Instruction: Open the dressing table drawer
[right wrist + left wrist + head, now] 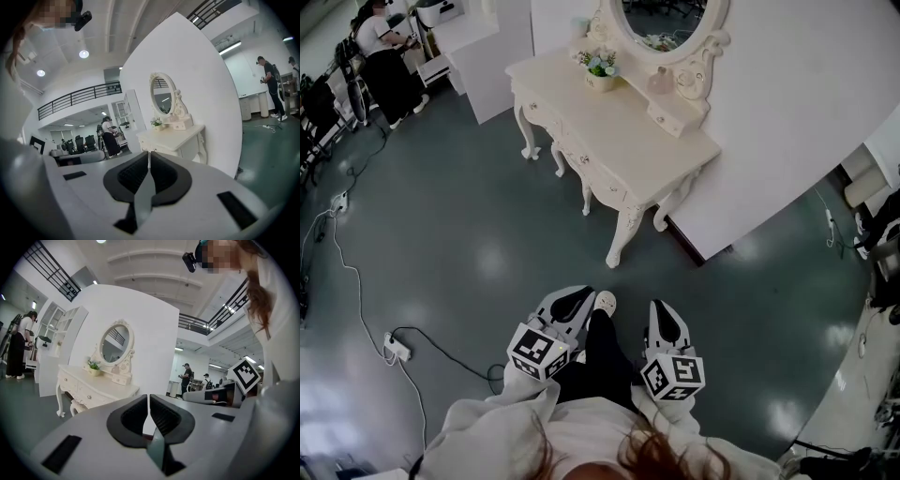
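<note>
Cream dressing table (623,136), dark green floor (469,244)

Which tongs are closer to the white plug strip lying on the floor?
Left. In the head view, the left tongs hang to the right of the plug strip, with bare floor between. The right tongs hang farther right, past the person's leg.

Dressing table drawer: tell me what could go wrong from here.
1. The left gripper and right gripper both have shut jaws. Unless they open before reaching the drawer front of the cream carved dressing table, they may just bump its small knobs.
2. A white power strip lies on the dark green floor to the left, a possible trip hazard on the way over.
3. A hard pull might shake the small flower pot on top.
</note>
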`<state>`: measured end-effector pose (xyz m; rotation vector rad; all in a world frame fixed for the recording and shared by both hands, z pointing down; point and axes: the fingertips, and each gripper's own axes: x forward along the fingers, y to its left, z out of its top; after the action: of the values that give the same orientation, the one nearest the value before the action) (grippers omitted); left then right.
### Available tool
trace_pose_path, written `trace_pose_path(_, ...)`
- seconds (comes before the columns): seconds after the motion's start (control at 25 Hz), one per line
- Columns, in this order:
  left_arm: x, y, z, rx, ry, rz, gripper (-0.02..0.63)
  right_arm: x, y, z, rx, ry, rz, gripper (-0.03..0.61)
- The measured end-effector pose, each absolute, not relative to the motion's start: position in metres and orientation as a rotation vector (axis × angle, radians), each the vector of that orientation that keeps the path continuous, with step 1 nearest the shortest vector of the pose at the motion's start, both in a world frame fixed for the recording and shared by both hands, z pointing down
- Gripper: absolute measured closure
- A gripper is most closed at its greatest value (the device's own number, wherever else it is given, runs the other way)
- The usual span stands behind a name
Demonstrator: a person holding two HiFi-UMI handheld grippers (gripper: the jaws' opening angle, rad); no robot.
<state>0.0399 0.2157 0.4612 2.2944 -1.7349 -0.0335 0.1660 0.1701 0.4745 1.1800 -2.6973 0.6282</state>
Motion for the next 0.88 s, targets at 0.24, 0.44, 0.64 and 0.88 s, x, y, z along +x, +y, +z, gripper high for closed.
trace_pose_path(0.24, 0.020, 0.180, 0.455, 2.297, -1.762, -0.023, 0.584, 0.144, 0.129, 0.475, 1.159, -2.717, 0.656, 0.537)
trace_pose_path(0.44, 0.004, 0.141, 0.450, 2.294, -1.777, -0.020, 0.584, 0.123, 0.088, 0.471, 1.123, -2.732, 0.648, 0.537)
trace_pose_path(0.64, -0.014, 0.099, 0.446, 2.283, -1.789, -0.033, 0.584, 0.106, 0.048, 0.467, 1.105, -2.737, 0.640, 0.537)
trace_pose_path(0.88, -0.027, 0.056, 0.440, 2.287, -1.794, -0.036, 0.584, 0.094, 0.002, 0.462, 1.110, -2.739, 0.640, 0.537)
